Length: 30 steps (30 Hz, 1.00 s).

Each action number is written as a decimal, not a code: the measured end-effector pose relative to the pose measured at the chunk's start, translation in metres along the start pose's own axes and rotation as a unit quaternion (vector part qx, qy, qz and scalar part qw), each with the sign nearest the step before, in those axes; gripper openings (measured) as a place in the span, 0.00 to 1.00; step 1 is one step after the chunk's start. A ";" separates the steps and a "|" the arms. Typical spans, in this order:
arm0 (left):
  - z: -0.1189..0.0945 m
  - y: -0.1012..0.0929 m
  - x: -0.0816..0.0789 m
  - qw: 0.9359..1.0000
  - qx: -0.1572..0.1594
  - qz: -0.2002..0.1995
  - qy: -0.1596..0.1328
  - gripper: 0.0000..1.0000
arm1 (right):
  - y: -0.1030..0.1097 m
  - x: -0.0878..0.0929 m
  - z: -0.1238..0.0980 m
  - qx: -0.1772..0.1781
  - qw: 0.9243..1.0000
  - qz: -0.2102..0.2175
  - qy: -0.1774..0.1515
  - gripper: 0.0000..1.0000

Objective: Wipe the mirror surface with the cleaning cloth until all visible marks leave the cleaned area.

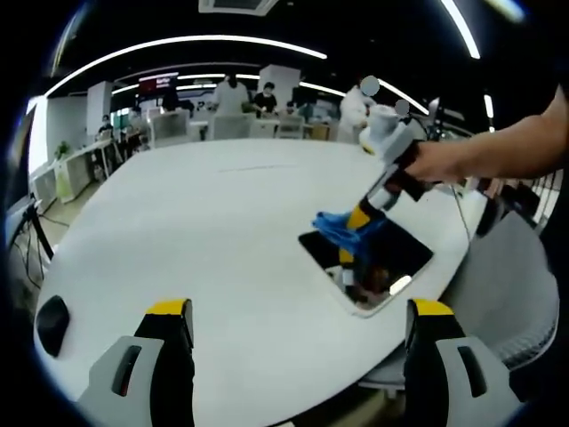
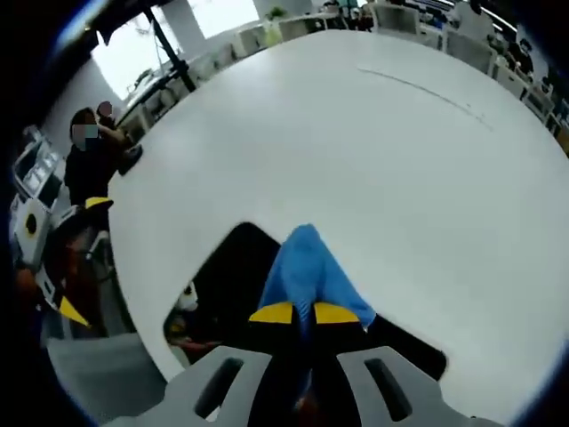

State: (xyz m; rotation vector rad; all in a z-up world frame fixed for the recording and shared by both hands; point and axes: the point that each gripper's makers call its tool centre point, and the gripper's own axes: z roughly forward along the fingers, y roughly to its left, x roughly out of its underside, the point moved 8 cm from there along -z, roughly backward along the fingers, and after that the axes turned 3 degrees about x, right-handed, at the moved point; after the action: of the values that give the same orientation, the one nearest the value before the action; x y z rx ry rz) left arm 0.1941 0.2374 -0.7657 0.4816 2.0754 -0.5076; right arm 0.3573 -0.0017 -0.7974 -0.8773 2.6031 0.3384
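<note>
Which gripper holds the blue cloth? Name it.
The right gripper holds it: its jaws are shut on the blue cloth, pressed onto the mirror. The left gripper stands open above the white table, holding nothing.

I'm looking at an open-plan office/lab – long ceiling light strips, rows of desks w/ seated people, big white table up front

cloth on mirror, mirror on table edge
</note>
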 end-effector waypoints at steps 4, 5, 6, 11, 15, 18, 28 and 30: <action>-0.002 0.004 0.001 1.000 -0.005 -0.003 -0.001 1.00 | -0.002 -0.002 0.000 -0.002 1.000 0.006 0.008 0.01; -0.003 0.003 0.000 1.000 -0.006 -0.003 -0.002 1.00 | -0.001 0.000 0.000 -0.002 1.000 -0.002 0.006 0.01; -0.004 0.003 0.000 1.000 -0.007 -0.004 -0.002 1.00 | -0.001 0.001 0.000 -0.003 1.000 -0.010 0.003 0.00; -0.001 0.004 0.001 1.000 -0.005 0.000 0.001 1.00 | -0.006 0.003 -0.001 -0.020 1.000 0.015 -0.003 0.00; 0.002 0.004 -0.001 1.000 0.000 0.004 0.002 1.00 | -0.008 0.005 -0.001 -0.025 1.000 0.012 -0.006 0.00; 0.003 0.004 -0.003 1.000 0.000 0.004 0.000 1.00 | -0.012 0.009 -0.003 -0.023 1.000 0.005 -0.010 0.00; 0.004 0.012 -0.008 1.000 -0.006 -0.002 -0.008 1.00 | -0.046 0.030 -0.018 -0.002 1.000 0.024 0.002 0.00; 0.005 0.013 -0.010 1.000 -0.007 -0.001 -0.008 1.00 | -0.053 0.034 -0.021 0.004 1.000 0.024 0.006 0.00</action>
State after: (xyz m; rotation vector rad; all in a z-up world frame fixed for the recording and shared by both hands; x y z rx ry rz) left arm 0.2093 0.2449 -0.7620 0.4663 2.0626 -0.4959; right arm 0.3591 -0.0678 -0.7984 -0.8168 2.6376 0.3373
